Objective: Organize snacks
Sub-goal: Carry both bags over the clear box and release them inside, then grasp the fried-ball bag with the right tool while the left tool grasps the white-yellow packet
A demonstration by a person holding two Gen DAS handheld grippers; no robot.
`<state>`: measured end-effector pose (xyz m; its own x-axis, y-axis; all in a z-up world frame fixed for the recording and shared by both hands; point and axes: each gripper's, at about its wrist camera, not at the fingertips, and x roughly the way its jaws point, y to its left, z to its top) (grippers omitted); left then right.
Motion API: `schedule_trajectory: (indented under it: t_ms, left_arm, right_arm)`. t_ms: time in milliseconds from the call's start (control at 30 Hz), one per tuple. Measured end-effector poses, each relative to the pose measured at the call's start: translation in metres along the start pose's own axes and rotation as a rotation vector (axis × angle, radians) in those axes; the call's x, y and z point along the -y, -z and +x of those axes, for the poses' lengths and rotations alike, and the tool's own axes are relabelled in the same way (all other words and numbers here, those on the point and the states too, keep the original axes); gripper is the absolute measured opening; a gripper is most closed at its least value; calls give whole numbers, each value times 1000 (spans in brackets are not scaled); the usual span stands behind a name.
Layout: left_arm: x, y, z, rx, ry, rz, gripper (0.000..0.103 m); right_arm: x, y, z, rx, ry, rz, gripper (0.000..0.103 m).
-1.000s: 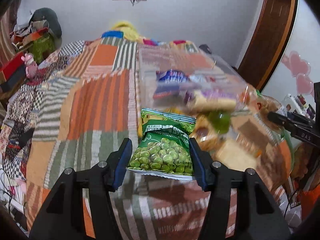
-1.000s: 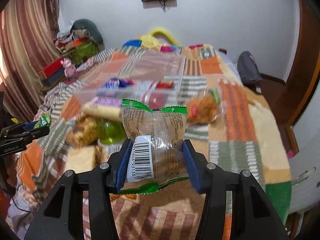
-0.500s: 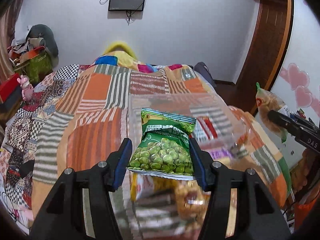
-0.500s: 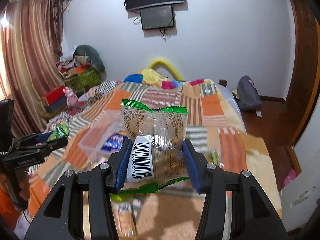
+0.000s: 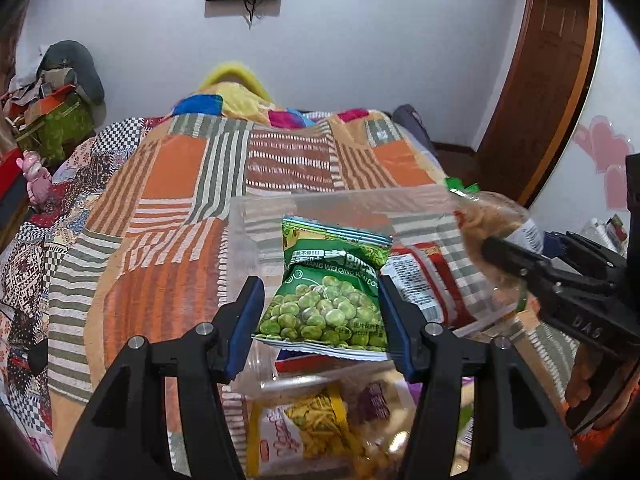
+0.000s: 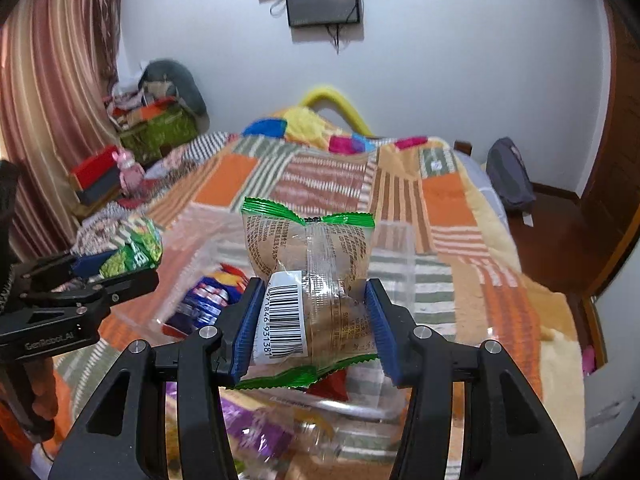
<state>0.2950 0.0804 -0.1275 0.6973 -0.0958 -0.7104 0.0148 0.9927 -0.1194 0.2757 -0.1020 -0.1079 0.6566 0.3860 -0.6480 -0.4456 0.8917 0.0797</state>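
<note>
My left gripper is shut on a green pea snack bag and holds it over the near side of a clear plastic bin on the patchwork bed. My right gripper is shut on a clear cake packet with green ends and a barcode, held above the same bin. The right gripper with its packet shows at the right of the left wrist view. The left gripper with the pea bag shows at the left of the right wrist view. Red and blue snack packs lie in the bin.
Loose snack packs, yellow and purple, lie on the bed in front of the bin. The patchwork blanket stretches to the far wall. Boxes and a pink toy stand at the left. A dark bag sits on the floor at right.
Both grippers have lifted and moved forward over the clear bin, each still holding its packet. The loose snacks now lie below and behind the fingers.
</note>
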Motion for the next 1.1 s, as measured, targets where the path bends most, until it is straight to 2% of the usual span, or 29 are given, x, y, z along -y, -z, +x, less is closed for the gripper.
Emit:
schedule_trajectory:
  t_ms: [233, 367, 633, 833, 1100]
  left_arm:
    - [0, 4, 24, -40, -26, -5, 57]
    - [-1, 6, 28, -60, -38, -25, 58]
    - [5, 2, -4, -12, -27, -8, 62]
    - [4, 7, -34, 15, -40, 20, 64]
    - [-17, 39, -44, -41, -51, 2, 64]
  right_arm:
    - [3, 6, 16, -73, -10, -7, 48]
    - [8, 6, 12, -82, -26, 7, 49]
    - [18, 4, -23, -39, -7, -23, 50]
    - [47, 8, -49, -11, 65, -23, 55]
    - [79, 32, -45, -71, 113, 18, 66]
